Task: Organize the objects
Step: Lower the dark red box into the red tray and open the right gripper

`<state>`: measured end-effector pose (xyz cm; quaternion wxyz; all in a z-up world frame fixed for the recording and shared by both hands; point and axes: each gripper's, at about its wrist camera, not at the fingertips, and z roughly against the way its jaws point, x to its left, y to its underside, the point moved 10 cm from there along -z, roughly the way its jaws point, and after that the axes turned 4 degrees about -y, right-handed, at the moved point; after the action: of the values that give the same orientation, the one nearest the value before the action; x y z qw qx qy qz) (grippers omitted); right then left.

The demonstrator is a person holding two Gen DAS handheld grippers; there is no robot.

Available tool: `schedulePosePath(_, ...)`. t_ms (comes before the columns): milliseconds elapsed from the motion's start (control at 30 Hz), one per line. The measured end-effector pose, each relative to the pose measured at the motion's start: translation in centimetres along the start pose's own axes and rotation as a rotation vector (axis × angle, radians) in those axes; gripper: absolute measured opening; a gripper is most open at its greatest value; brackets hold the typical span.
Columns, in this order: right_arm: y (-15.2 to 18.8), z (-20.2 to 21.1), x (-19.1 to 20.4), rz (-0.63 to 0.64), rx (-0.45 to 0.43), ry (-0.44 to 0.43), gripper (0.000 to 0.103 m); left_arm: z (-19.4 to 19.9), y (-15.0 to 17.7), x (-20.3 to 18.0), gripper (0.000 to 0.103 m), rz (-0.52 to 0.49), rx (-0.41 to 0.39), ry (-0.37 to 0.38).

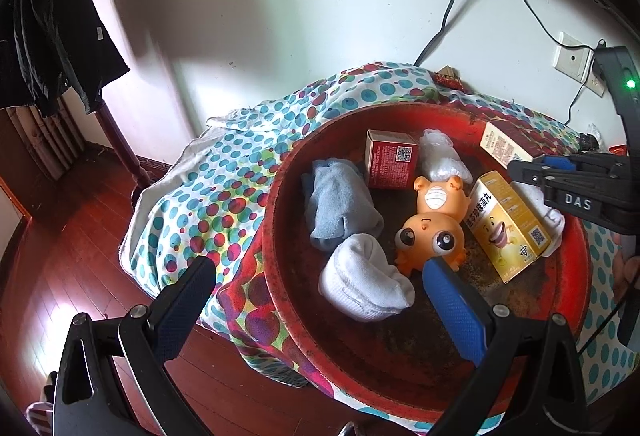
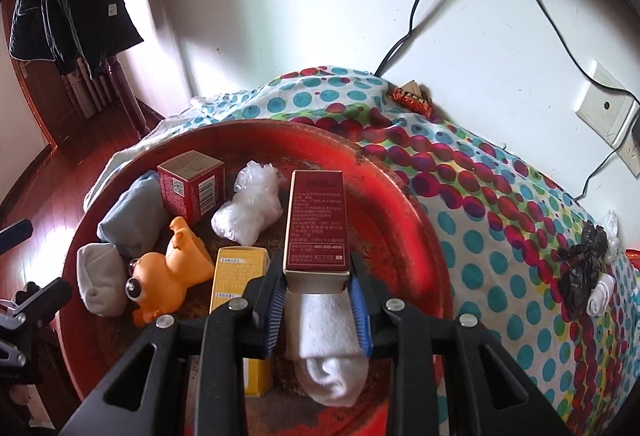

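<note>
Where the polka-dot cloth [image 1: 208, 195] covers the surface, a round red tray [image 1: 280, 195] rests on it and carries the items. At the tray's left side lie a rolled blue sock [image 1: 336, 203] and, nearer the camera, a rolled white sock [image 1: 360, 288], the two touching. The left hand-held gripper [image 1: 320, 276] hovers above this area with its fingers spread wide and nothing between them. Further right stand a small red box [image 1: 390, 163] and a crumpled clear plastic bag [image 1: 440, 155], with an orange toy figure [image 1: 432, 224] lying on its back in front of them. A yellow box [image 1: 506, 226] lies just beside the toy. The right hand-held gripper [image 2: 318, 288] is closed on a tall dark-red box [image 2: 316, 228] (held at its near end), above another white sock [image 2: 328, 348] lying in the tray. A black bag [image 2: 580, 268] sits on the cloth, well apart to the right.
</note>
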<state>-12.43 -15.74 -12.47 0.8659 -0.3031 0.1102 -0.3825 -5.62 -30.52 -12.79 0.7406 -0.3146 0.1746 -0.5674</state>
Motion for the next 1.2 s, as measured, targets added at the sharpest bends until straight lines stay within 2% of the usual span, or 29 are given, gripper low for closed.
schedulePosePath(300,-0.2,-2.0,0.4,0.006,0.032,0.015,0.03,-0.1,0.1,-0.1,0.103,0.009,0.003,0.01)
schedulePosePath(600,-0.2,-2.2,0.5,0.006,0.037,0.014,0.03,-0.3,0.0,-0.2,0.103,0.004,0.013,0.008)
schedulePosePath(900,-0.1,-0.5,0.1,-0.023,0.001,-0.007,0.031,-0.4,0.2,-0.3,0.103,-0.007,0.019,-0.007)
schedulePosePath(967,0.0,0.2,-0.1,-0.033,-0.01,-0.017,0.036,-0.4,0.1,-0.3,0.103,-0.011,0.012,-0.013)
schedulePosePath(1200,1.6,3.0,-3.6,-0.089,-0.046,0.004,0.04,-0.6,0.3,-0.2,0.103,-0.022,0.014,-0.034)
